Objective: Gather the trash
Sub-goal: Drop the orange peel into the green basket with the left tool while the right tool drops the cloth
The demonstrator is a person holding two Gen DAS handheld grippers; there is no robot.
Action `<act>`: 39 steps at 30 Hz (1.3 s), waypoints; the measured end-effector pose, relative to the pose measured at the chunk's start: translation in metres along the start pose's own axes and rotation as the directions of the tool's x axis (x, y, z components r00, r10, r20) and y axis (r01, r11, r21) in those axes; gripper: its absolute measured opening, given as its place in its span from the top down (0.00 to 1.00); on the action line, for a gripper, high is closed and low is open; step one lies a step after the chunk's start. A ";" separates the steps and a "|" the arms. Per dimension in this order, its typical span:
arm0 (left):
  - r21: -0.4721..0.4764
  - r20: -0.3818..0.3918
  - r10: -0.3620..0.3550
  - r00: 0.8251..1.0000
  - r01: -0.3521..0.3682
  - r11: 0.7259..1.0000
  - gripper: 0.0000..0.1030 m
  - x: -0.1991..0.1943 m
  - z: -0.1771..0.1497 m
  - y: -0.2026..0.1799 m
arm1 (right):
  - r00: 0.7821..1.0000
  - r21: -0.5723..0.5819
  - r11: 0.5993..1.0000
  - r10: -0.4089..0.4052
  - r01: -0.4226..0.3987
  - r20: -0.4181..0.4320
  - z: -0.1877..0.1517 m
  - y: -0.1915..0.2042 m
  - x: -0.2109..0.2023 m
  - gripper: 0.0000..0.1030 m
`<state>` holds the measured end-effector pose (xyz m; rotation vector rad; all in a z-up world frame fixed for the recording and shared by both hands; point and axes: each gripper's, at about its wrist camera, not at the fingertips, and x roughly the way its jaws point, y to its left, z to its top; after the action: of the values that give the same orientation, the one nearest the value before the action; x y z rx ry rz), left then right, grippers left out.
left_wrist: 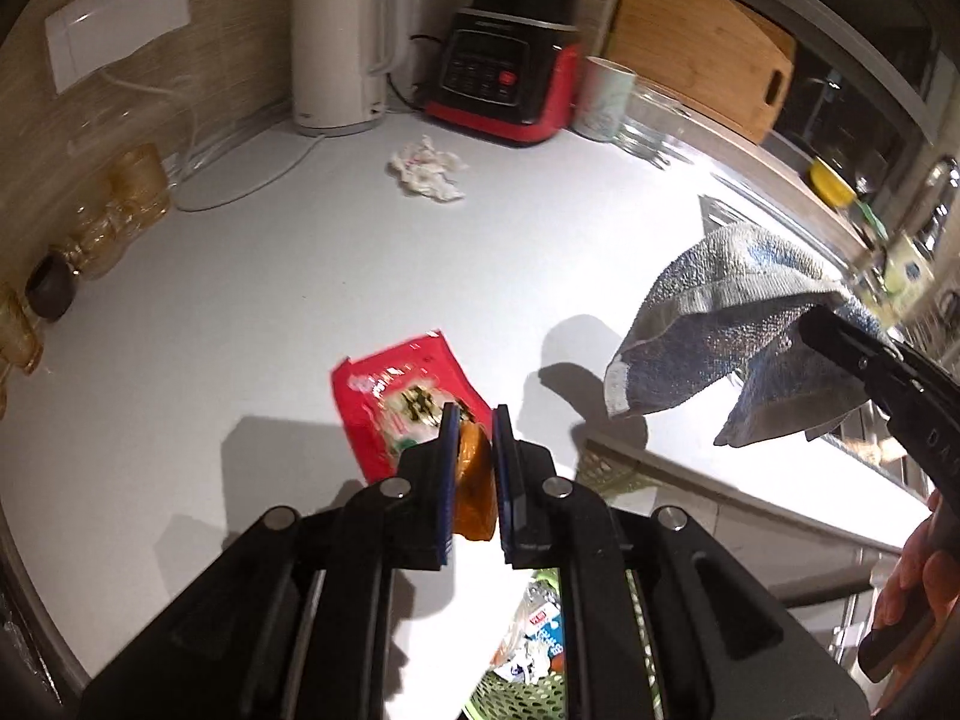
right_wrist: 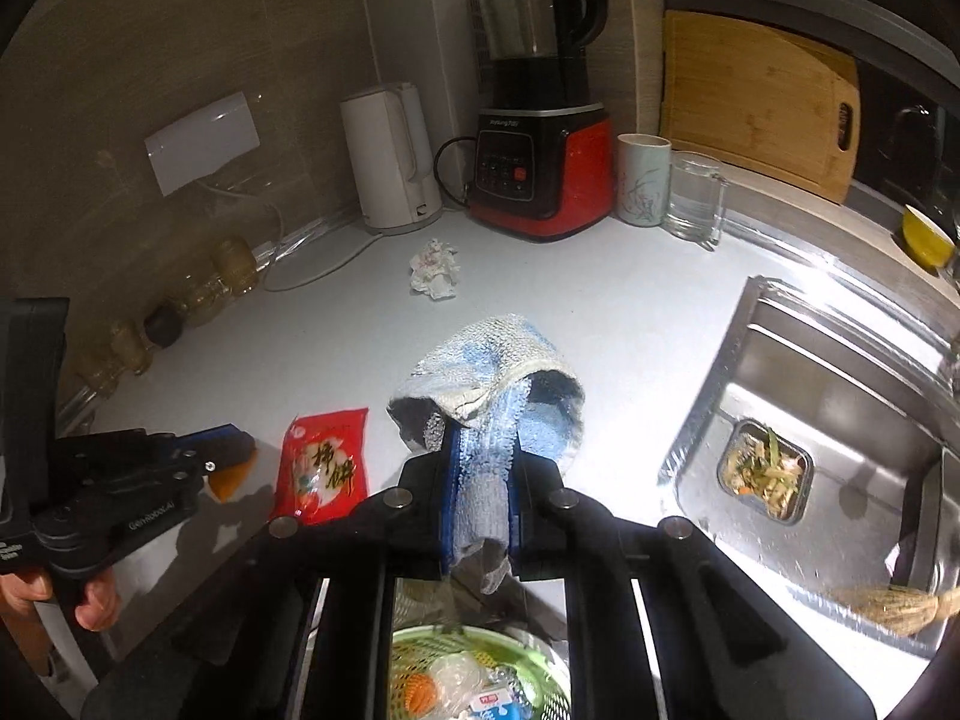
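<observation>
My left gripper [left_wrist: 474, 420] has its fingers clamped on a piece of orange peel [left_wrist: 474, 480], held above the white countertop [left_wrist: 270, 300] near its front edge; from the right wrist view the same gripper [right_wrist: 231, 450] sits at the far left with the peel [right_wrist: 231, 480] poking out below the blue pads, and the hand [right_wrist: 90, 600] that carries it shows under the handle. My right gripper [right_wrist: 480, 438] is clamped on a blue and white dishcloth [right_wrist: 492, 384], which bunches up above the fingertips and hangs down between the fingers; the left wrist view shows that cloth [left_wrist: 720, 330] lifted clear of the counter. A red snack wrapper [right_wrist: 321, 465] lies flat on the countertop between the two grippers, just beyond the peel in the left view [left_wrist: 408, 396]; a crumpled tissue [right_wrist: 435, 270] lies farther back, near the white kettle [right_wrist: 390, 162] and the red-based blender [right_wrist: 534, 120]. A green basket [right_wrist: 540, 678] with trash already in it sits below the counter edge, under my right gripper; to the right the steel sink [right_wrist: 840, 390] holds a strainer of food scraps [right_wrist: 765, 468]. A patterned cup [right_wrist: 645, 180] and a glass mug [right_wrist: 696, 198] stand beside the blender, with a wooden cutting board [right_wrist: 756, 102] leaning behind them.
</observation>
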<state>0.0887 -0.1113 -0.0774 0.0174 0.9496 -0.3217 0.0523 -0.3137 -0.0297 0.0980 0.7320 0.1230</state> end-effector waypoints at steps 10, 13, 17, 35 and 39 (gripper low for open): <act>0.163 -0.095 -0.127 0.987 0.141 0.976 0.89 -0.027 -0.084 -0.071 | 0.992 0.072 0.990 -0.118 0.120 -0.038 -0.096 0.001 -0.091 0.87; 0.200 -0.119 -0.133 0.984 0.155 0.967 0.89 -0.026 -0.103 -0.085 | 0.989 0.113 0.984 -0.132 0.139 -0.069 -0.124 -0.001 -0.098 0.87; 0.222 -0.136 -0.127 0.983 0.155 0.963 0.89 -0.027 -0.116 -0.090 | 0.983 0.126 0.979 -0.148 0.161 -0.112 -0.151 0.001 -0.095 0.87; 0.243 -0.193 -0.113 0.975 0.159 0.957 0.89 -0.010 -0.130 -0.096 | 0.955 0.121 0.970 -0.178 0.211 -0.236 -0.195 0.000 -0.054 0.19; 0.244 -0.213 -0.123 0.969 0.175 0.954 0.89 -0.003 -0.131 -0.100 | 0.955 0.153 0.956 -0.217 0.250 -0.201 -0.183 -0.014 -0.072 0.17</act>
<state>-0.0449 -0.1857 -0.1391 0.2227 1.1003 -0.5932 -0.1227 -0.3301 -0.1194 0.1699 0.9320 -0.1633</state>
